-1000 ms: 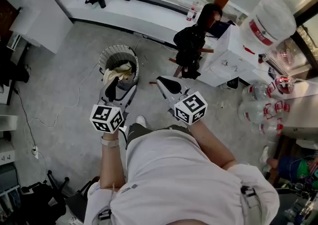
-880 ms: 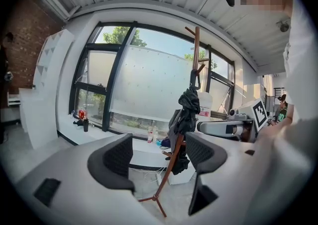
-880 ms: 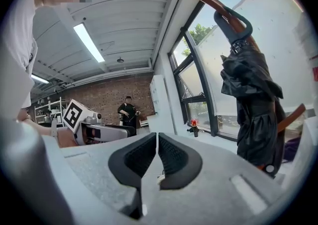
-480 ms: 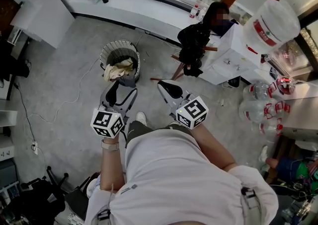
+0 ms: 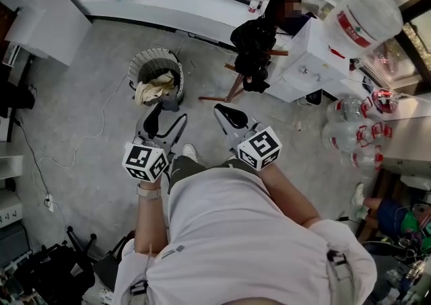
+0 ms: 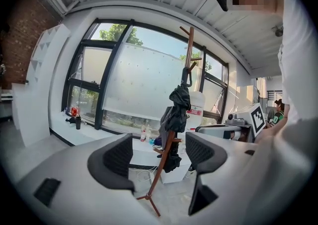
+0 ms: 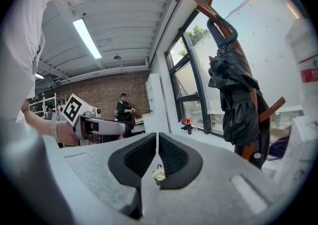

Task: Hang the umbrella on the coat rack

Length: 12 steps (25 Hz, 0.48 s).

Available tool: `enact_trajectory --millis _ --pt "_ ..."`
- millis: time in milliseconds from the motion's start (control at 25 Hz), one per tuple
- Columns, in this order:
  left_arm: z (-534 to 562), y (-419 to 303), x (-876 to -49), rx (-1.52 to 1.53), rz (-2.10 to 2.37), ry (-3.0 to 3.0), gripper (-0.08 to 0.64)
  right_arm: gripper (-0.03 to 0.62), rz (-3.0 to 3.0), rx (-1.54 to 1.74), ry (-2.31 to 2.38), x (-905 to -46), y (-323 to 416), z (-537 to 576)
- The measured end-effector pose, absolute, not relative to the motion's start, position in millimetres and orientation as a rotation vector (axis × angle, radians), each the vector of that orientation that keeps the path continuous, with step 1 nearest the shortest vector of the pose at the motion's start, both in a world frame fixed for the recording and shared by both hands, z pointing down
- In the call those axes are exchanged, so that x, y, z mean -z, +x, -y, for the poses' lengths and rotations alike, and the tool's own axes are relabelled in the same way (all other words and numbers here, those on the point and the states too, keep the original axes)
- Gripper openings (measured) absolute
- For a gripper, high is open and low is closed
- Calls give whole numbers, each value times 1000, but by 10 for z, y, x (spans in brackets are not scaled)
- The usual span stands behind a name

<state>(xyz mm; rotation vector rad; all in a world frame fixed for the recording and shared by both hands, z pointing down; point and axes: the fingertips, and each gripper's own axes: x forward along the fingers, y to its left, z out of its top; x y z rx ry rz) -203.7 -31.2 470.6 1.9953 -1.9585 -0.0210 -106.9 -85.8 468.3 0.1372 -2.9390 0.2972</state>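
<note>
A black folded umbrella point(image 5: 252, 41) hangs by its curved handle from a peg of the brown wooden coat rack point(image 5: 234, 85). The left gripper view shows the umbrella point(image 6: 177, 111) on the rack point(image 6: 189, 45) straight ahead. In the right gripper view the umbrella point(image 7: 237, 97) hangs at the right. My left gripper point(image 5: 159, 122) is open and holds nothing; the rack's leg shows through the gap of the left gripper point(image 6: 158, 157). My right gripper point(image 5: 230, 116) is shut with nothing between its jaws, as the right gripper view also shows for the right gripper point(image 7: 157, 155). Both grippers are well short of the rack.
A round mesh bin point(image 5: 155, 73) with crumpled cloth stands on the grey floor left of the rack. A white cabinet point(image 5: 306, 71) and a large water jug point(image 5: 363, 14) are right of it. A white window ledge point(image 5: 188, 7) runs behind. Another person point(image 7: 123, 112) stands far back.
The head view has shifted slightly, so rack and bin sit a little higher in the picture. Both grippers keep their places and states; the umbrella stays on the rack.
</note>
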Motion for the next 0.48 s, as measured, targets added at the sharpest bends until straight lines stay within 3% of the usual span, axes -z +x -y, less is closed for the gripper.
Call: enact_trajectory --millis 480 --pt "416 -1998 -4772 15 1908 2021 331 6 2923 -316 210 -4733 -978 919"
